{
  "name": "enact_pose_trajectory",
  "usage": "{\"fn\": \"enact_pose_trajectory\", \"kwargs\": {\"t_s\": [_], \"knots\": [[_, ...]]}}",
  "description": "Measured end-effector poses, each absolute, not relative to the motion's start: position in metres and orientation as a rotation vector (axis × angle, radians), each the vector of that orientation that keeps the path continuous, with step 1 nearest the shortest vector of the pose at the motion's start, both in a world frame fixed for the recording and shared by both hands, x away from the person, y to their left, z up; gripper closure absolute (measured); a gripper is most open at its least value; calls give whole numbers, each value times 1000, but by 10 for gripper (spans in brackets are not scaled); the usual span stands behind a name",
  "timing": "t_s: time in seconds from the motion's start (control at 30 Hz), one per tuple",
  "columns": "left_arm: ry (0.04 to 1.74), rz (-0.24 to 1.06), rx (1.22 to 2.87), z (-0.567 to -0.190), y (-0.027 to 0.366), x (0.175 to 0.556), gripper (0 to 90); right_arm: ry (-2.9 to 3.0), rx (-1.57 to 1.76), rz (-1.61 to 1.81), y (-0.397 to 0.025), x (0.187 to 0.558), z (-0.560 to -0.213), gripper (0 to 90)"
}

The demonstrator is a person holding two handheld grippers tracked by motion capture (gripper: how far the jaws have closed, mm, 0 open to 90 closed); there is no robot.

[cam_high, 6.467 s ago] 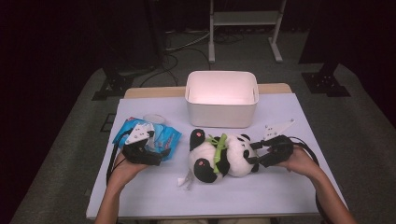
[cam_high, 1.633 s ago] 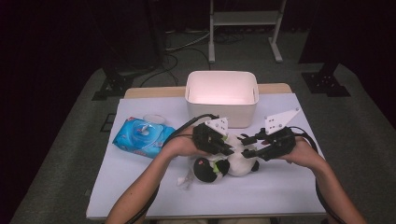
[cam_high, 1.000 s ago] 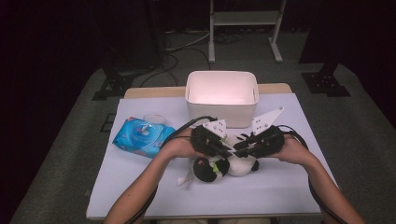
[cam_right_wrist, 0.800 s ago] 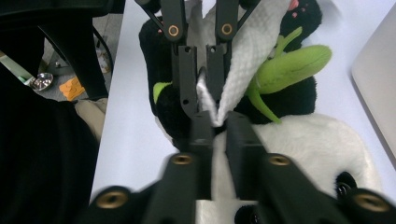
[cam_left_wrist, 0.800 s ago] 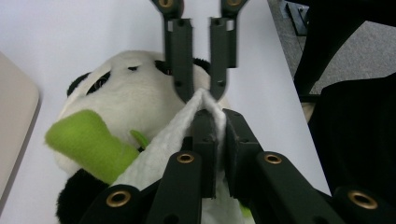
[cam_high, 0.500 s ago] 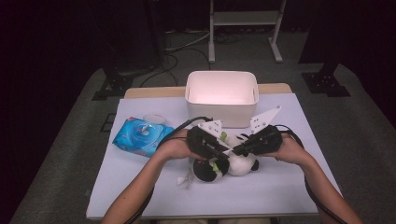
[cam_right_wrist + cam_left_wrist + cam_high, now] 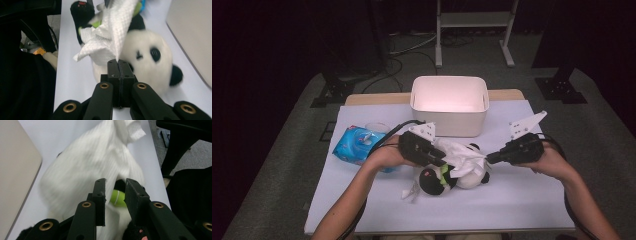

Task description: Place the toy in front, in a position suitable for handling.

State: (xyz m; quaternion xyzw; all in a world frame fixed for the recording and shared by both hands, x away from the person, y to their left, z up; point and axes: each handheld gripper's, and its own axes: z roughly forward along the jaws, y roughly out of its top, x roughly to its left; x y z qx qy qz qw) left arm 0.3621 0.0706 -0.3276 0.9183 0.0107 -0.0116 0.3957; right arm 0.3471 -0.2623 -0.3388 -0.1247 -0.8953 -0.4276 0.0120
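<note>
Right gripper (image 7: pixel 117 61) clenched on white wipe (image 7: pixel 115 27), left gripper (image 7: pixel 115 192) released – panda (image 7: pixel 457 175) lying crosswise, head rightward.

We list one table (image 7: pixel 522 200) under a white cover. On it: a white tub (image 7: pixel 449 105) at the far edge, a blue wipes pack (image 7: pixel 354 145) at left, a toy panda (image 7: pixel 452 175) near centre.

Black grippers, brass-ringed screw holes, black fingers (image 7: pixel 100 195), white three-cornered plates, black cables; forearms bare.
</note>
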Motion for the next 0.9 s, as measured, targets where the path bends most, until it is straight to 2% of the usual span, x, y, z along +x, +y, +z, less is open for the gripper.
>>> {"fn": "enact_pose_trajectory", "kwargs": {"t_s": [0.2,0.4,0.77,0.9], "knots": [[31,-21,2336,-327,75,363,704,-2812,-497,-1314,-293,340,-337,894],[41,-24,2340,-327,75,363,704,-2856,-509,-1288,-295,336,-333,888],[49,-13,2342,-334,78,363,690,-2962,-218,-1224,-206,345,-314,883],[53,-24,2345,-339,78,362,691,-3028,-142,-1180,-172,351,-315,823]]}}
